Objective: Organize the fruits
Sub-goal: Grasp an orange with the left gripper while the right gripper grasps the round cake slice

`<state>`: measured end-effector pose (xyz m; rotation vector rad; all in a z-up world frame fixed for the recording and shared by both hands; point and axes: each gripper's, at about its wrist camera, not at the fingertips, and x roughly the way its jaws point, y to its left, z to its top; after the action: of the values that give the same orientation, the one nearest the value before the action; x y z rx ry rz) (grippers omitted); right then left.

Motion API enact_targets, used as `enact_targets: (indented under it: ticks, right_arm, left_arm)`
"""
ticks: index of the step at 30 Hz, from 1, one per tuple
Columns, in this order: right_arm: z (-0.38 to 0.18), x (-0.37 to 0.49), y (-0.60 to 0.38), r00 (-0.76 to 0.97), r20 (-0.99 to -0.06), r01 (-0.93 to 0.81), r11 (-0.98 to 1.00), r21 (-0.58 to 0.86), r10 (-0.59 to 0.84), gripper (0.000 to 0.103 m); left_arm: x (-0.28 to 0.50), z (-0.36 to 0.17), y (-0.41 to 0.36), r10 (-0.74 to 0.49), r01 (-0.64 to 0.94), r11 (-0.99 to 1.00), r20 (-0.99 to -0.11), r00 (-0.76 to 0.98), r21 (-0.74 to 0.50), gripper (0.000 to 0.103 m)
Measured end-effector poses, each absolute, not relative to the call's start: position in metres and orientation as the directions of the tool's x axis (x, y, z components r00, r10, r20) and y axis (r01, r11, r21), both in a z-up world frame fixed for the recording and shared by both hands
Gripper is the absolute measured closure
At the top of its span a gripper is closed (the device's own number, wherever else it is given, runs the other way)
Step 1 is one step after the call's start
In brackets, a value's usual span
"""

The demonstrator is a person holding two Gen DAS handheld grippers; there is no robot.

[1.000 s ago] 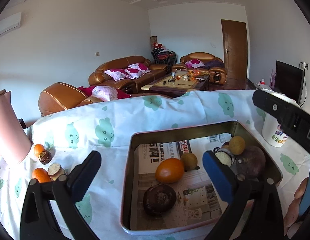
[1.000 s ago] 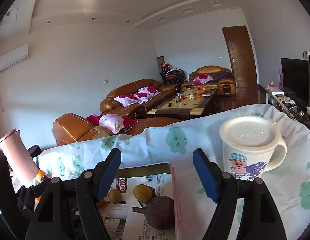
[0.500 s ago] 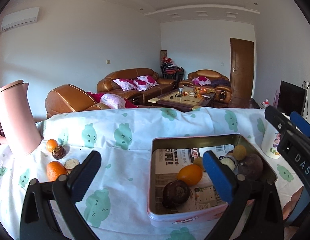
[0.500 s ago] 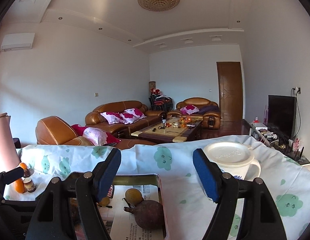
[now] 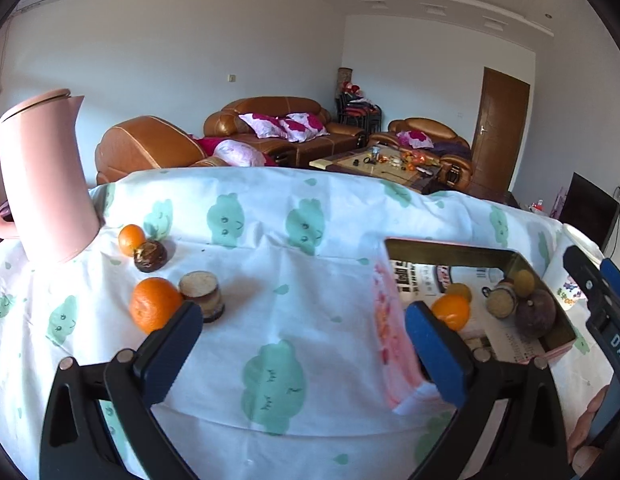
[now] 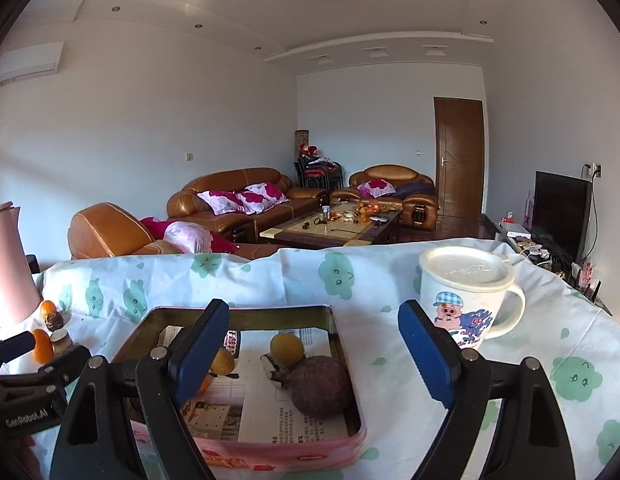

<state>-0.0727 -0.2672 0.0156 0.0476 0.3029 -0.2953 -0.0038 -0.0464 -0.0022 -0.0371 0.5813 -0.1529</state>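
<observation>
A pink tin box lined with newspaper holds an orange, a dark round fruit, a yellowish fruit and a cut piece. On the cloth to its left lie a large orange, a cut brown piece, a small orange and a dark fruit. My left gripper is open and empty over bare cloth between the loose fruits and the box. My right gripper is open and empty above the box.
A pink kettle stands at the far left behind the loose fruits. A lidded white cartoon mug stands right of the box. The table is covered by a white cloth with green prints. Sofas and a coffee table lie beyond.
My left gripper has swung left, from over the box to the cloth near the loose fruits. My right gripper has tilted a little downward over the box. Both stay open.
</observation>
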Motion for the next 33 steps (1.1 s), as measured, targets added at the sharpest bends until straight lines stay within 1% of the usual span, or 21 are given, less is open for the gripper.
enact_targets:
  ticks: [2, 7, 12, 16, 18, 20, 22, 23, 27, 28, 30, 33]
  right_arm:
    - [0.015, -0.073, -0.254, 0.918, -0.305, 0.266, 0.964, -0.006, -0.255, 0.016]
    - [0.012, -0.064, -0.216, 0.922, -0.356, 0.163, 0.987, 0.005, -0.150, 0.016]
    - [0.009, -0.057, -0.171, 0.923, -0.381, 0.063, 0.998, 0.001, -0.058, 0.016]
    - [0.008, -0.046, -0.140, 0.913, -0.408, 0.003, 1.000, -0.005, -0.005, 0.016]
    - [0.006, -0.042, -0.130, 0.905, -0.426, -0.019, 1.000, 0.008, 0.021, 0.016]
    - [0.003, -0.037, -0.122, 0.893, -0.448, -0.041, 0.999, 0.023, 0.047, 0.016]
    - [0.001, -0.034, -0.116, 0.883, -0.465, -0.055, 0.998, 0.030, 0.063, 0.016]
    - [0.000, -0.033, -0.114, 0.881, -0.469, -0.060, 0.998, 0.032, 0.068, 0.016]
    - [-0.002, -0.027, -0.109, 0.865, -0.494, -0.073, 0.996, 0.051, 0.089, 0.016]
    - [-0.004, -0.024, -0.107, 0.859, -0.503, -0.075, 0.995, 0.060, 0.095, 0.016]
    - [-0.006, -0.018, -0.105, 0.847, -0.521, -0.077, 0.994, 0.079, 0.107, 0.016]
    - [-0.009, -0.009, -0.098, 0.829, -0.545, -0.092, 0.991, 0.097, 0.130, 0.016]
  left_arm:
    - [0.002, -0.003, -0.031, -0.115, 0.105, 0.993, -0.543, 0.832, -0.048, 0.000]
    - [0.015, -0.006, 0.001, -0.038, 0.067, 0.997, -0.558, 0.829, 0.033, 0.000]
    - [0.034, -0.013, 0.028, -0.025, 0.073, 0.996, -0.611, 0.791, 0.054, 0.000]
    - [0.053, -0.022, 0.044, -0.032, 0.071, 0.997, -0.670, 0.741, 0.030, 0.000]
    - [0.063, -0.026, 0.046, -0.038, 0.082, 0.996, -0.689, 0.724, 0.031, 0.002]
    - [0.071, -0.030, 0.046, -0.055, 0.110, 0.993, -0.712, 0.701, 0.032, 0.007]
    - [0.077, -0.034, 0.049, -0.110, 0.141, 0.990, -0.731, 0.673, -0.018, 0.016]
    - [0.078, -0.036, 0.051, -0.135, 0.155, 0.987, -0.740, 0.659, -0.042, 0.018]
    - [0.084, -0.043, 0.058, -0.214, 0.172, 0.976, -0.761, 0.613, -0.136, 0.037]
    - [0.085, -0.043, 0.061, -0.251, 0.183, 0.967, -0.753, 0.608, -0.175, 0.045]
    - [0.081, -0.040, 0.066, -0.299, 0.199, 0.954, -0.729, 0.615, -0.223, 0.053]
    - [0.077, -0.036, 0.067, -0.180, 0.145, 0.983, -0.736, 0.652, -0.112, 0.054]
